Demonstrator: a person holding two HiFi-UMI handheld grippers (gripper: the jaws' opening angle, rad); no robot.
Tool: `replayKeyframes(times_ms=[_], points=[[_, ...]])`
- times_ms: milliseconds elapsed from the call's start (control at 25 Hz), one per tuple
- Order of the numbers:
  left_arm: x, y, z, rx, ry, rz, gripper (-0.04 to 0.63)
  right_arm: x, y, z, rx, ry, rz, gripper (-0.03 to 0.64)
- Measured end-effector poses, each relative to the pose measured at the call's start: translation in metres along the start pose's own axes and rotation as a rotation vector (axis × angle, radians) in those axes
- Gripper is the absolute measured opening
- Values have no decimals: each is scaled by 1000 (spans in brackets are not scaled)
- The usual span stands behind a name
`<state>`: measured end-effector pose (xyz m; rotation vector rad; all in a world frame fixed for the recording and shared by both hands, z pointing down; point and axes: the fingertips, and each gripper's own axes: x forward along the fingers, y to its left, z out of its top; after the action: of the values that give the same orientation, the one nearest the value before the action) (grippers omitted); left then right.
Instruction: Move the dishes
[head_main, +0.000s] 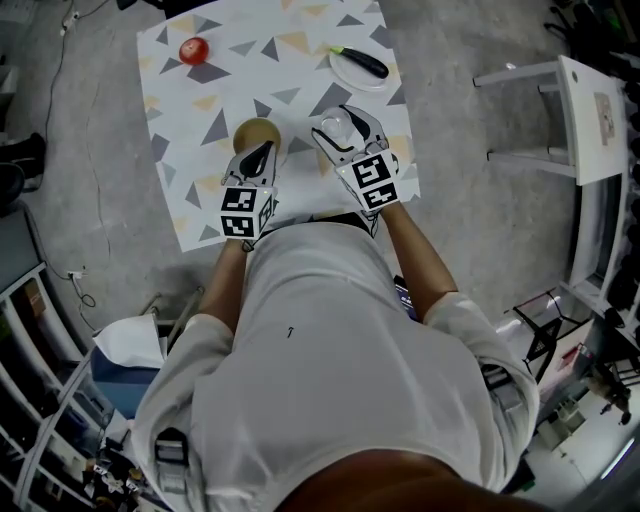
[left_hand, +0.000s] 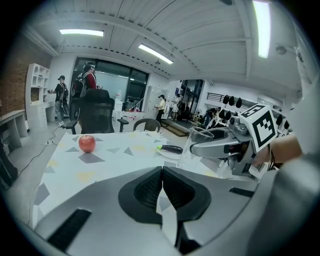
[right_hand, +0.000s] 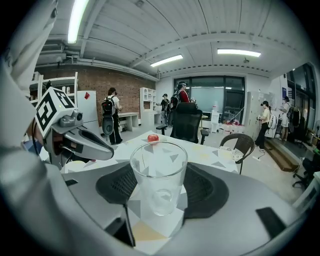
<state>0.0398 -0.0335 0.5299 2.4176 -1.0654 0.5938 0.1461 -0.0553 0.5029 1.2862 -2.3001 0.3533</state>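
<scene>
My right gripper (right_hand: 158, 187) is shut on a clear drinking glass (right_hand: 158, 175), its pads against the glass's sides, above the patterned table (head_main: 300, 95). In the head view the glass (head_main: 336, 126) sits in that gripper (head_main: 338, 128) near the table's front right. My left gripper (left_hand: 161, 182) is shut, with nothing seen between its pads. Its tip (head_main: 262, 152) hangs at the near rim of a tan bowl (head_main: 256, 131). A red apple (head_main: 194, 49) lies at the far left. A white plate (head_main: 352, 72) holding a dark vegetable (head_main: 362, 62) sits at the far right.
A white side table (head_main: 585, 110) stands to the right of the table. A black office chair (left_hand: 97, 112) and a wicker chair (right_hand: 237, 142) stand beyond the far edge. People stand in the background. Shelves and clutter flank me on both sides.
</scene>
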Motion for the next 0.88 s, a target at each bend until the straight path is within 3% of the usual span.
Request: replayKeyframes(times_ms=[600,880], points=[[-32,32,-39,-124,50,183,20,54,5,-39,-79,94,124,278],[-42,34,-48,-156,52,229,20,70,7,-50,-91,123,156,278]])
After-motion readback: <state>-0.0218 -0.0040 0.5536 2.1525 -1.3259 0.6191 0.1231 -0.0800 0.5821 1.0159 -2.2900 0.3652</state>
